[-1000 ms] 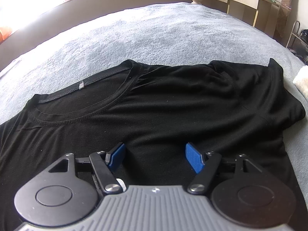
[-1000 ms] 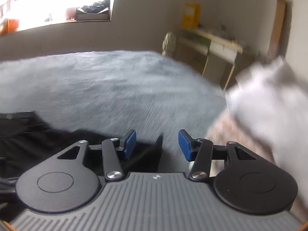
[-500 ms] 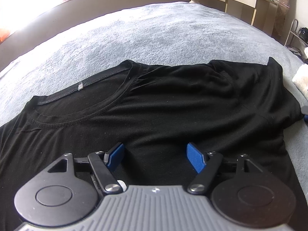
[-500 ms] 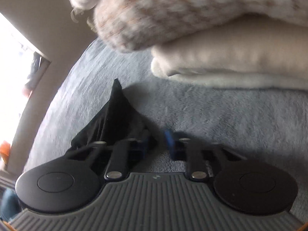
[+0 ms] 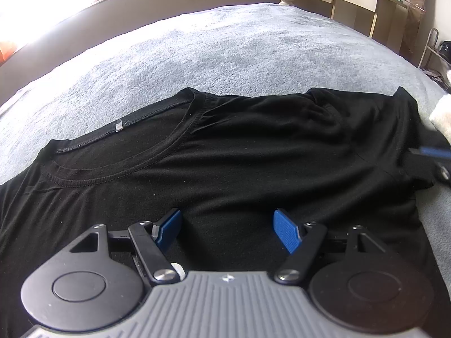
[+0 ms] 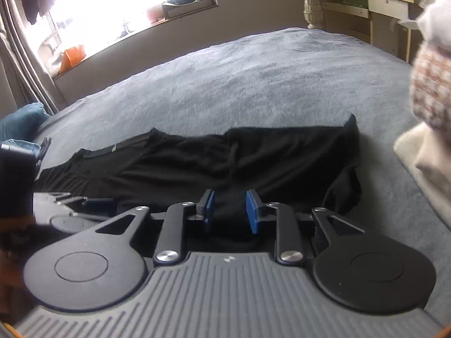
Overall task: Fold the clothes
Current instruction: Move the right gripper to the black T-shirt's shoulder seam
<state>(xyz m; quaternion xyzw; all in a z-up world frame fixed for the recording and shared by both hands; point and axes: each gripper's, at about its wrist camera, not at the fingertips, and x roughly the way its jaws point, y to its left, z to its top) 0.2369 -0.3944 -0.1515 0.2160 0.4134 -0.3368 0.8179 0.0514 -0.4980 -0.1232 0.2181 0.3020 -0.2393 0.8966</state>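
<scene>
Shirt: a black T-shirt (image 5: 253, 152) lies front-up on the bed, its neckline toward the far edge and its hem hidden under the near hand-held gripper.
Long axis: collar to hem runs away from the left wrist camera; seen from the right wrist camera the shirt stretches crosswise, collar end at left.
Look: round ribbed collar with double stitching, a small grey tag (image 5: 119, 125) at the back of the neck, soft creases over the right shoulder.
Sleeve: the right sleeve (image 6: 342, 194) is bunched, its edge peaking up in a point.
Fabric: thin, matte knit that drapes flat and wrinkles easily.
Bed: a grey, short-pile fleece cover (image 5: 225, 48) spreads beyond the shirt on all sides.
Left hand-held gripper (image 5: 227, 228): hovers low over the chest area, blue ribbed pads wide apart, nothing between them but the cloth beneath.
Right hand-held gripper (image 6: 230, 211): at the shirt's right side, jaws narrow and just reopening; black cloth sits in the gap, whether the pads press it I cannot tell.
Nearby: a stack of folded cream and checked knits (image 6: 428, 129) sits at the right of the bed.
</scene>
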